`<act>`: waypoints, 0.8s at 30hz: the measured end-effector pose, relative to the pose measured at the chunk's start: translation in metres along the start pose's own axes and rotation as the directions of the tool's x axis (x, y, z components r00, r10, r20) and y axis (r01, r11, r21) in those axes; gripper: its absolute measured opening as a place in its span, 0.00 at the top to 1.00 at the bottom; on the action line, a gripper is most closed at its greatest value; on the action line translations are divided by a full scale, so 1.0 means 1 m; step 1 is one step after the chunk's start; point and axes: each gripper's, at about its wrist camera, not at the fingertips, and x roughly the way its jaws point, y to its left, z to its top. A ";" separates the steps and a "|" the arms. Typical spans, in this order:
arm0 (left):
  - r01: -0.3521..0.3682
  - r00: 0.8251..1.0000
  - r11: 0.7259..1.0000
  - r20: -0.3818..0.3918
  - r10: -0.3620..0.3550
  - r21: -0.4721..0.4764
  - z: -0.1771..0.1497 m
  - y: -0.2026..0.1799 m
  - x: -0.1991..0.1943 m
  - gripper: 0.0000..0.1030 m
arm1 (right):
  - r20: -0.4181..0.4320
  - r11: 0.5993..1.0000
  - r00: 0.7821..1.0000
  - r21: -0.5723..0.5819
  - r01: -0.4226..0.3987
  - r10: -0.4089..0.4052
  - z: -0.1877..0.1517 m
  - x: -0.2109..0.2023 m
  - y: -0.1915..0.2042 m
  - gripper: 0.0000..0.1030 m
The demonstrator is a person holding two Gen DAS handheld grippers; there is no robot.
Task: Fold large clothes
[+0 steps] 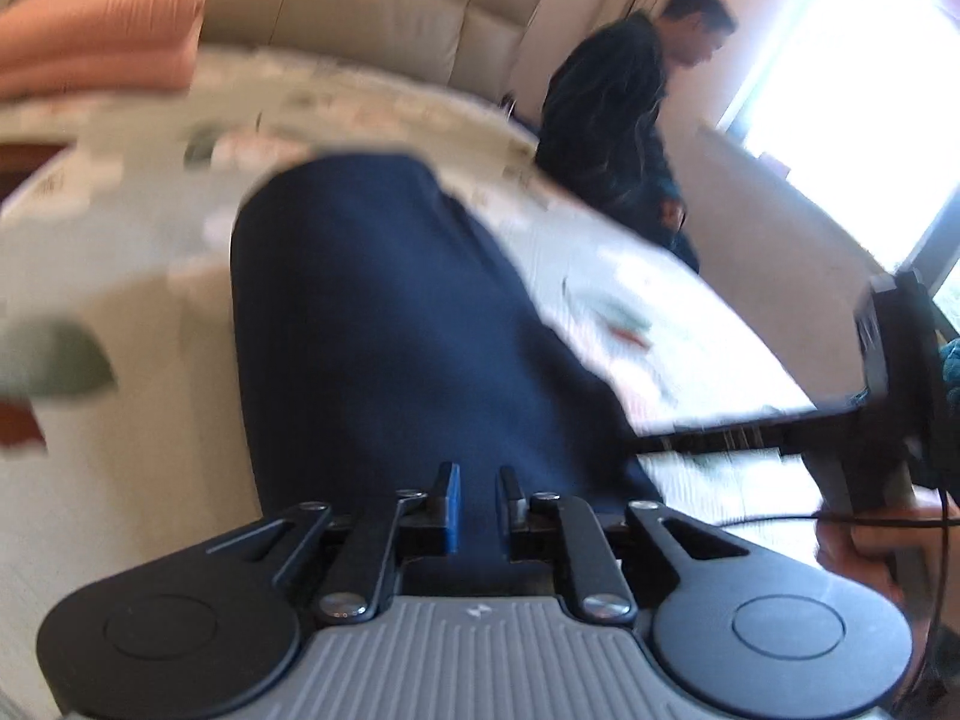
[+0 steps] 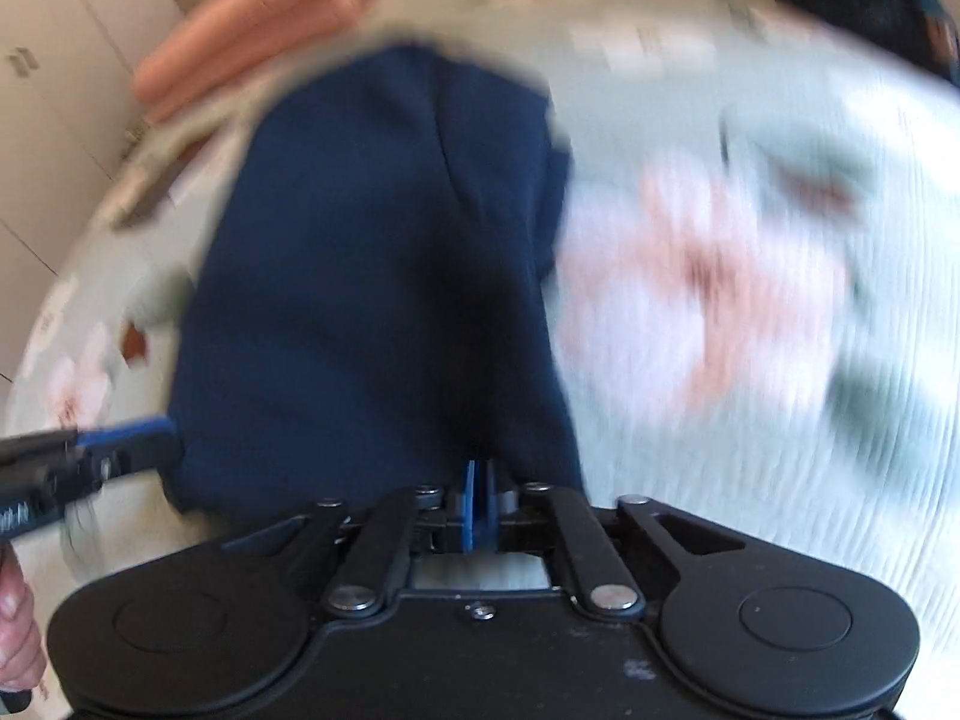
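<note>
Your left gripper [image 1: 477,501] sits at the near edge of the dark navy fabric garment [image 1: 384,324]. Its black fingers with blue pads stand a narrow way apart, and navy cloth fills the gap between them. The pads appear to pinch a fold of the garment, though blur keeps the contact from being fully clear.

Your right gripper [image 2: 480,501] shows its blue pads drawn almost together, with the near hem of the same navy garment [image 2: 372,276] running into the slit between them. It reads as clamped on the cloth.

The garment lies spread lengthwise on the pale floral-printed bedspread [image 1: 648,300], extending away from both grippers toward the head of the bed. In the right wrist view, the left gripper's blue-tipped finger [image 2: 129,435] touches the garment's left edge, low in the frame.

A folded salmon-pink quilt [image 1: 102,36] rests at the far end of the bed, against the beige padded headboard [image 1: 372,6].

A second person in a dark jacket [image 1: 618,120] stands beside the bed on the far side, near the bright window [image 1: 870,72].

In the left wrist view, your right gripper's black body [image 1: 888,372] appears at the right edge, well blurred.

Both views carry heavy motion blur; finer detail of the fabric cannot be confirmed.
</note>
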 end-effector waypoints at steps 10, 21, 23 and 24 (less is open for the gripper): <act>-0.077 0.995 0.996 -0.053 0.079 0.038 -0.009 0.013 0.037 0.84 | -0.068 0.980 0.993 0.181 -0.086 0.100 0.122 0.144 -0.007 1.00; -0.057 0.994 0.972 0.078 0.077 -0.228 -0.006 0.051 -0.017 0.14 | 0.148 0.985 0.979 0.082 -0.153 0.140 0.066 0.038 -0.019 0.12; -0.049 0.998 0.962 0.035 0.061 -0.270 0.000 0.061 -0.003 0.14 | 0.125 0.989 0.984 0.058 -0.133 0.125 0.061 0.038 -0.019 0.07; -0.051 0.998 0.956 0.018 0.058 -0.290 0.004 0.067 0.005 0.14 | 0.099 0.990 0.988 0.061 -0.124 0.118 0.057 0.041 -0.023 0.07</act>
